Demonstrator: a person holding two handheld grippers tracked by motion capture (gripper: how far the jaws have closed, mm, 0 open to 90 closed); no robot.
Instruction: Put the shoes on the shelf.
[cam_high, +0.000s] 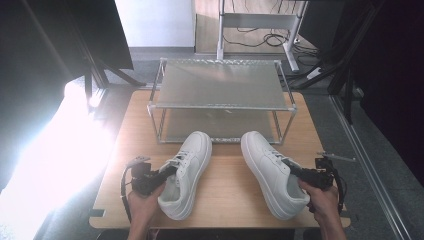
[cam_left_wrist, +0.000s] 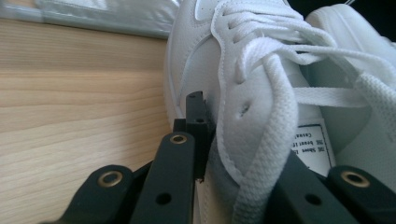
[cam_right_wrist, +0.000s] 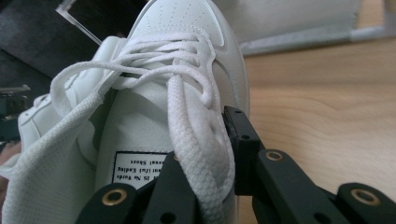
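Two-tier rack (cam_high: 222, 92) at table (cam_high: 227, 192) far edge, centre. L shoe (cam_high: 186, 172) & R shoe (cam_high: 272, 172) side by side in front, toes twd rack, apart.

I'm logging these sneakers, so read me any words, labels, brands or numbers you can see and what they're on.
Left shoe tongue label: printed upside down, too blurred to read.
Right shoe tongue label: upside down, looks like "Shoes" and "No", the rest unclear.
No brand or number is readable elsewhere.

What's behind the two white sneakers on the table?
Behind the sneakers stands a two-tier metal rack, both shelves apparently bare. The lower shelf's rear part is hidden beneath the upper shelf. Beyond the table are desk legs and cables.
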